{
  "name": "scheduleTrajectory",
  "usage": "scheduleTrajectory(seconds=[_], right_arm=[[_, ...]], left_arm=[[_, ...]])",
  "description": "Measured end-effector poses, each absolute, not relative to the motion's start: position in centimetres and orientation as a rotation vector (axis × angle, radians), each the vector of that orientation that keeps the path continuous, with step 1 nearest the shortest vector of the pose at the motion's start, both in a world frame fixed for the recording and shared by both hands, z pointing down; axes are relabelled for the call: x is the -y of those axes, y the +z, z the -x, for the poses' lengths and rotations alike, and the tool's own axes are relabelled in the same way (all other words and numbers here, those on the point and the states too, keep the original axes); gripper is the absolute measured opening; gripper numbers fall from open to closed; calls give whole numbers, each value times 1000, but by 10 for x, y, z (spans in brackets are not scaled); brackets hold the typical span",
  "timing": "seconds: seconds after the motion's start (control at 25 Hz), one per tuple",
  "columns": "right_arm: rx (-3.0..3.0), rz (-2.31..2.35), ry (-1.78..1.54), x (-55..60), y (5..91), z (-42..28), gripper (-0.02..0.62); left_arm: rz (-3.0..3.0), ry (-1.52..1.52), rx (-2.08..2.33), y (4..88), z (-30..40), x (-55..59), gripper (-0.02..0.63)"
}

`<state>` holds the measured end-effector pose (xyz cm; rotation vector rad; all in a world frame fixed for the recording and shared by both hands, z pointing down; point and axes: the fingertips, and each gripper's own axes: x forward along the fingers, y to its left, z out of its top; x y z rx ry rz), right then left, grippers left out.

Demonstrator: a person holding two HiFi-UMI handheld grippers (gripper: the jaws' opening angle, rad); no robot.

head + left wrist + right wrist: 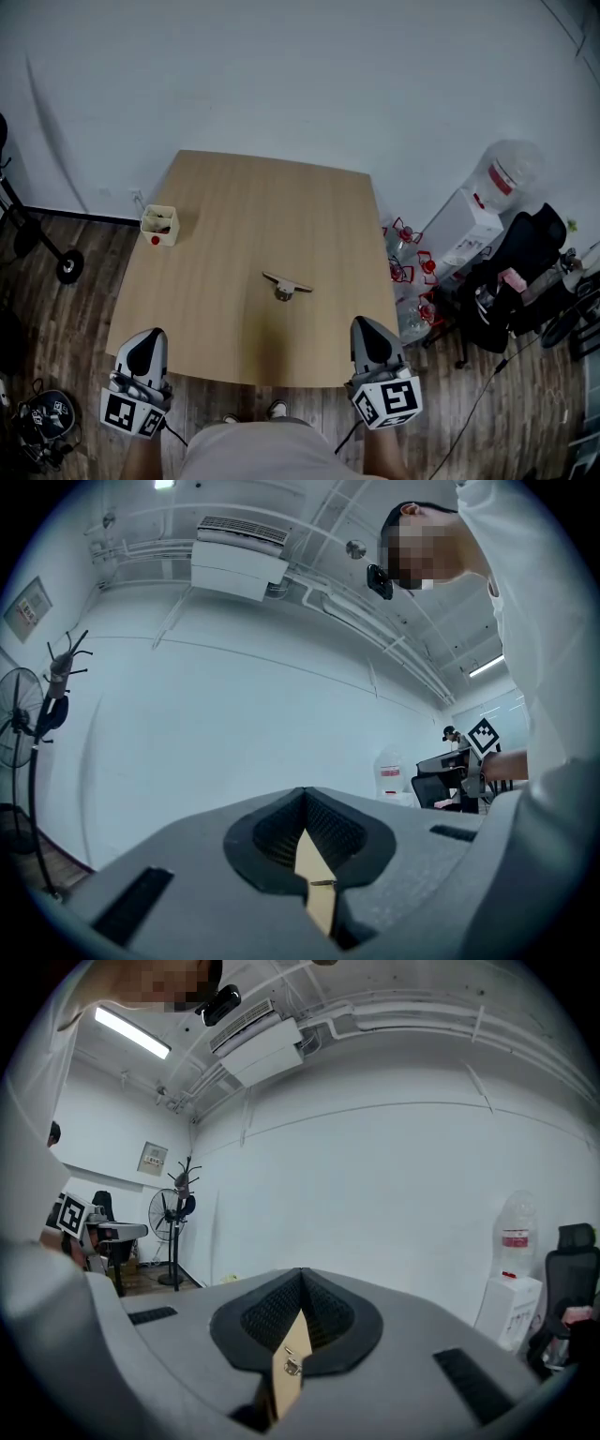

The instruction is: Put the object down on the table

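Note:
A small metal object (286, 284), a flat bar across a round base, rests on the middle of the wooden table (234, 206). My left gripper (148, 339) hovers at the table's front left corner, shut with nothing in it. At the front right corner my right gripper (367, 326) is likewise shut and empty. Both are well apart from the object. In the left gripper view the jaws of the left gripper (305, 803) meet, and only a thin strip of table shows between them. The right gripper (300, 1283) looks the same in its own view, with the object (292, 1366) tiny in the slit.
A small cream box (159, 225) with red bits stands near the table's left edge. To the right of the table are a water dispenser (483, 206), several bottles on the floor (412, 272) and a black office chair (525, 272). A wheeled stand (42, 248) is at the left.

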<state>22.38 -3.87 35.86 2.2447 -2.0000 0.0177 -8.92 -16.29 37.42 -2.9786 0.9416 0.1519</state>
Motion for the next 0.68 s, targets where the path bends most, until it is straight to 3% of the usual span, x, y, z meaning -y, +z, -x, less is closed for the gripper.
scheduleTrajectory(seconds=[0.68], right_arm=[[2005, -2222, -3, 40, 364, -211, -3]], left_arm=[[2978, 145, -961, 379, 98, 155, 5]])
